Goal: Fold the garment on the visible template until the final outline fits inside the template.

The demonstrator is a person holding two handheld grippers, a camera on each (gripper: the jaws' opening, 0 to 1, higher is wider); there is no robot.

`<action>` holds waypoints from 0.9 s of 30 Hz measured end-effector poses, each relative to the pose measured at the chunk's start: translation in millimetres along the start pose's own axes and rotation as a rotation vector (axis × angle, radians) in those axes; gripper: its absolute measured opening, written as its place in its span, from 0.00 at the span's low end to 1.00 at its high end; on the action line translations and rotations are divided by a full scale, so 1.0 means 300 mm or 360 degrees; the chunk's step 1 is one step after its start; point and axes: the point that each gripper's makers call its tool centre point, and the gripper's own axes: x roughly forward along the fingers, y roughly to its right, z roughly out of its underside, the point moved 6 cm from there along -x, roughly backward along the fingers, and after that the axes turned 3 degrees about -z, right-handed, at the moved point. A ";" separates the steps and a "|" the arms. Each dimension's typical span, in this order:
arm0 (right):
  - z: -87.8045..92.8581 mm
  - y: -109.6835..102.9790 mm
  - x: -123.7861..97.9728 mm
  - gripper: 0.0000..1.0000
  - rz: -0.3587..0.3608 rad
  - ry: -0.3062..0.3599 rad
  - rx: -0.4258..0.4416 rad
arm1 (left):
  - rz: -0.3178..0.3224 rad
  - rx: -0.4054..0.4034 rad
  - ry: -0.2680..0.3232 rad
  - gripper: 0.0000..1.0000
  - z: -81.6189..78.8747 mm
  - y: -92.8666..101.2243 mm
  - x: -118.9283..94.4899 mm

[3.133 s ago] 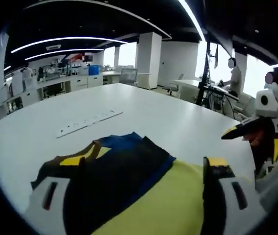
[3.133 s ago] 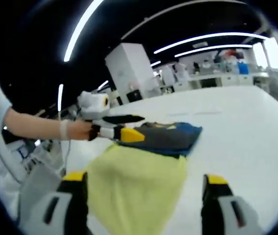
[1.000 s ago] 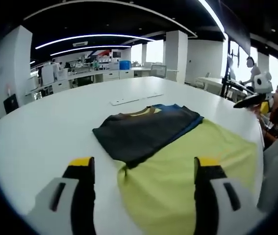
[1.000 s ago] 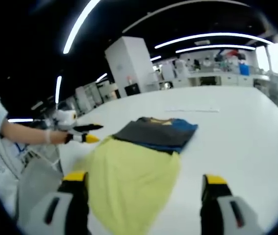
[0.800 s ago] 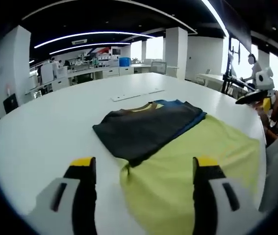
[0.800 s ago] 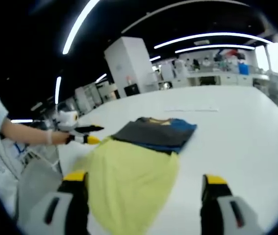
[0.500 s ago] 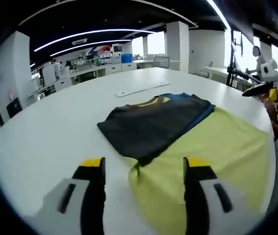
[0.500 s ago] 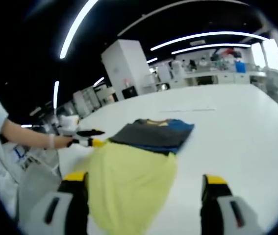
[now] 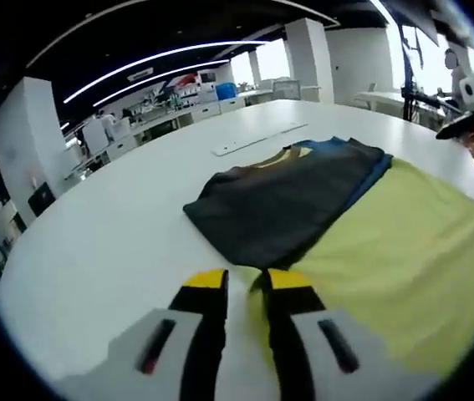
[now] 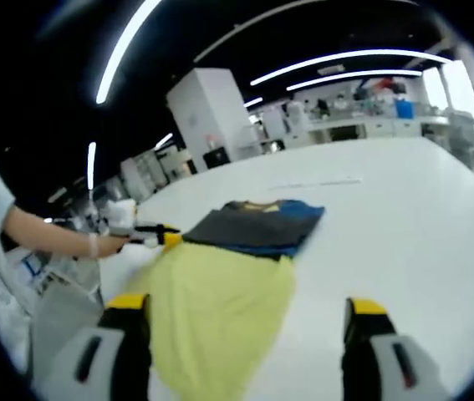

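A garment lies on the white table (image 9: 111,225). Its dark top part (image 9: 291,205), with a blue edge and a yellow collar, is folded over the spread yellow lower part (image 9: 395,251). My left gripper (image 9: 245,288) has its jaws nearly together at the yellow part's near corner, with the cloth's edge between them. The right gripper view shows the left gripper (image 10: 165,236) at the left edge of the garment (image 10: 211,309). My right gripper (image 10: 241,322) stands open over the yellow hem, nothing between its jaws. It also appears as the right gripper (image 9: 471,125) at the garment's far side.
A thin white strip (image 9: 257,139) lies on the table beyond the collar, the same white strip (image 10: 316,182) seen in the right gripper view. A person's forearm (image 10: 53,234) holds the left gripper. Desks and columns stand behind the table. The table's rim runs close to the yellow hem.
My left gripper's jaws have closed from wide apart to nearly together at the yellow corner, and it has moved in lower. The right gripper stays open and has barely moved.
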 end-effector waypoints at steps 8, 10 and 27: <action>0.004 -0.011 0.014 0.96 -0.0011 -0.0002 0.0002 | 0.0007 0.0054 0.0021 0.01 -0.021 0.015 -0.005; 0.005 -0.011 0.017 0.96 -0.0013 -0.0002 -0.0002 | -0.0042 0.0095 0.0035 0.01 -0.026 0.007 -0.013; 0.014 -0.021 0.013 0.96 -0.0014 0.0005 0.0022 | -0.0106 -0.0107 -0.0054 0.01 0.047 -0.006 -0.022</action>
